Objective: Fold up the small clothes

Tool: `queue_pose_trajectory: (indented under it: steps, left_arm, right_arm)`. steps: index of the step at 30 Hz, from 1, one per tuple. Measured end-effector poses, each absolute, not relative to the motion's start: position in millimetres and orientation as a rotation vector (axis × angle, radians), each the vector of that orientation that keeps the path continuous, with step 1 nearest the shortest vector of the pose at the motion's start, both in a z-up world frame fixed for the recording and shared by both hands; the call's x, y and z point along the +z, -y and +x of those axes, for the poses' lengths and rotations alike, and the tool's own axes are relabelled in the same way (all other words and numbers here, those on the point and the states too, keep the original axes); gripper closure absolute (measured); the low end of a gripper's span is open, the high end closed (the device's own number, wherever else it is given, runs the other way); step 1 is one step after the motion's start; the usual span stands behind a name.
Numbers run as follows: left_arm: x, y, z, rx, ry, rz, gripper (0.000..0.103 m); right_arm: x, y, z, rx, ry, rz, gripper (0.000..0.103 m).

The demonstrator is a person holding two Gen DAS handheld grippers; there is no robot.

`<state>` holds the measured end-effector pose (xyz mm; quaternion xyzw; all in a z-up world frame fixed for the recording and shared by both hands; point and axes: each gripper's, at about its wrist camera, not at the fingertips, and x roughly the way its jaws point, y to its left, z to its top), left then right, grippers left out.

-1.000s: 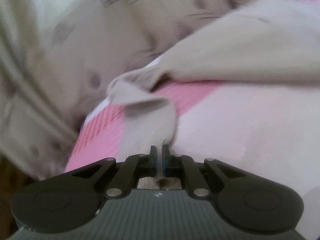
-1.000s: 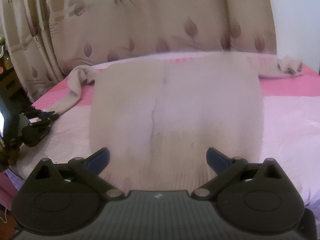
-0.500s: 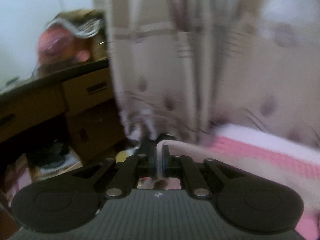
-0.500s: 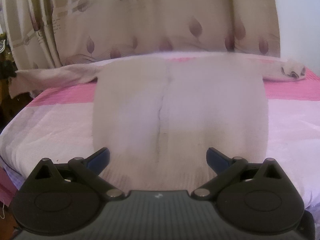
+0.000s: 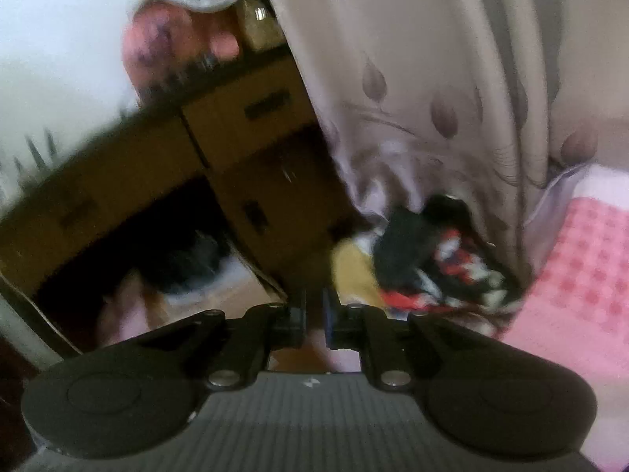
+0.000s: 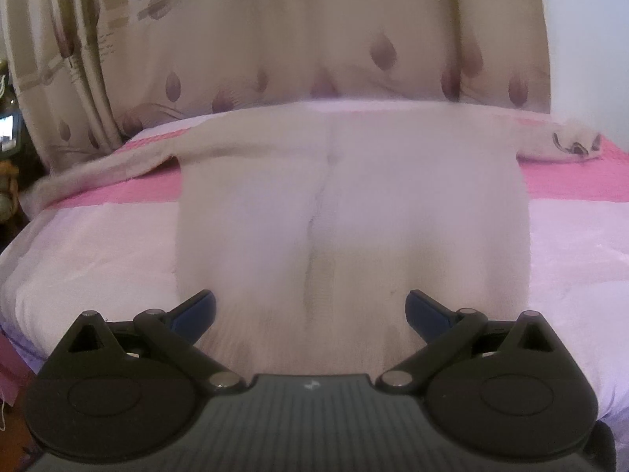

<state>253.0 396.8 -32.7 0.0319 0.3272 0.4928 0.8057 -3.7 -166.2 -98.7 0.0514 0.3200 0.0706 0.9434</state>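
sweater: cream knit sweater (image 6: pixel 350 212) flat on the bed (image 6: pixel 86 251), hem just ahead of the right jaws, body between their tips and running away toward the curtain (image 6: pixel 275 31)
left sleeve: sleeve (image 6: pixel 118 161) now stretched straight out to the left of the right jaws, cuff at the bed edge; 1 s ago it lay bunched and hooked downward
right sleeve: other sleeve (image 6: pixel 566 141) out to the far right, cuff rolled, same as before
left gripper (image 5: pixel 313 314): jaws nearly together with a narrow slot between; no cloth visible in the slot now, whereas 0.5 s ago a strip of sleeve was pinched there. Reads as sleeve let go, though blur leaves it uncertain
left view: points off the bed at a wooden desk (image 5: pixel 220 149) and a heap of clothes (image 5: pixel 432 263) ahead of the jaws; pink bed corner to their right; motion blur
right gripper (image 6: pixel 310 310): jaws wide apart, holding nothing, hovering over the hem, unchanged over the last second
meaning: judgement, spreading step about done; sweater laid out with both sleeves extended, ready for first fold
next: judgement, likely bring a sleeve in across the body
risk: judgement, left cuff sits near the bed edge and could slide off
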Motion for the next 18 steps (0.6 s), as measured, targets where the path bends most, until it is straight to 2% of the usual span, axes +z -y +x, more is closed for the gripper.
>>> queue_pose_trajectory:
  steps: [1,2,3,5,7,13,18]
  left_arm:
    - [-32.6,-392.2,248.3,1.043,-0.691,0.085,0.065]
    - [-29.0,-388.0,242.4,1.017,-0.675,0.076,0.056]
    - [-25.0,-381.2,235.1,0.987,-0.649,0.063,0.05]
    - [-16.8,-360.1,224.6,0.889,-0.61,0.063,0.048]
    - [-9.8,-331.5,211.9,0.753,-0.587,0.036,0.027]
    - [-16.7,-226.8,156.3,0.334,-0.538,-0.03,0.019]
    - [-49.5,-146.6,135.2,0.091,-0.55,-0.077,0.019]
  right_arm:
    - [-99.0,167.8,-2.4,0.142,-0.655,0.107,0.0]
    - [-98.7,170.1,-0.8,0.141,-0.657,0.115,0.0]
    - [-98.0,172.5,-0.2,0.142,-0.656,0.125,0.0]
    - [-95.7,180.1,-0.4,0.142,-0.646,0.157,0.0]
    - [-94.1,187.2,-1.4,0.134,-0.637,0.171,0.0]
    - [-90.9,225.5,-23.9,0.048,-0.61,0.151,0.0]
    - [-82.7,294.9,-38.5,-0.085,-0.556,0.254,0.0]
